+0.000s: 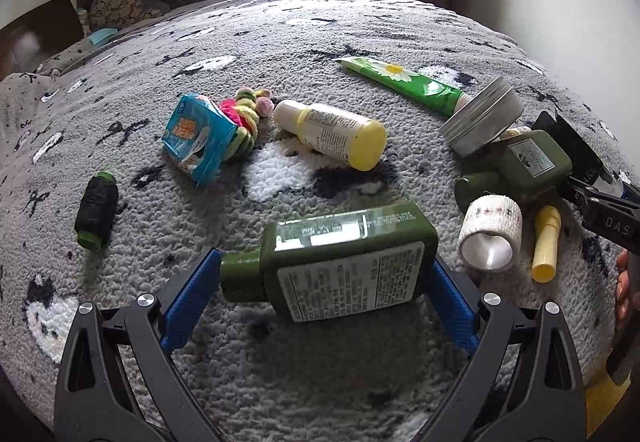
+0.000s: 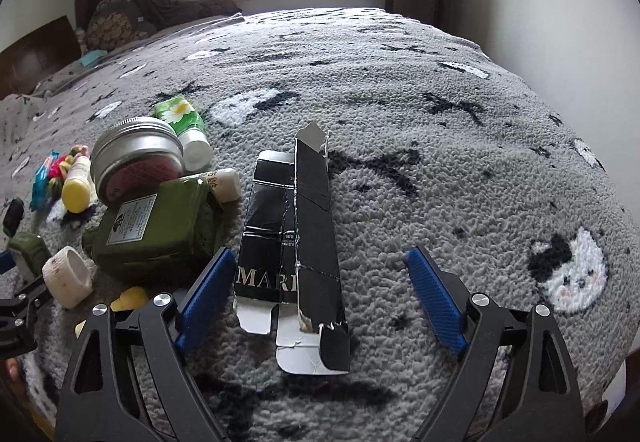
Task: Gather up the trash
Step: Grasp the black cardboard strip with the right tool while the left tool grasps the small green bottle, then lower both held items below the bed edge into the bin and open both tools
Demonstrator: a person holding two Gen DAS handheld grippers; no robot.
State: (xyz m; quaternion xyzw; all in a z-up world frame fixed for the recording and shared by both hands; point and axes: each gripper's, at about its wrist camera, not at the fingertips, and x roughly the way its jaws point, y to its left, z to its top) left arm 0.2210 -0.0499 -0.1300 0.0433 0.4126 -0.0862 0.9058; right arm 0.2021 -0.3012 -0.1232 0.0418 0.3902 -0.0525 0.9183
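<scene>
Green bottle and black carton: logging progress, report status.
Left gripper shut on green bottle. Right gripper open, straddling flattened black carton. Second green bottle crowds its left finger.

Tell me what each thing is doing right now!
Left gripper: shut on the green bottle.
Green bottle: capped, lying sideways between the pads.
Right gripper: open, around the black carton.
Black carton: flattened, torn open.
Round tin: lid on, tilted against another green bottle.
Yellow-capped bottle: capped, lying down.
</scene>
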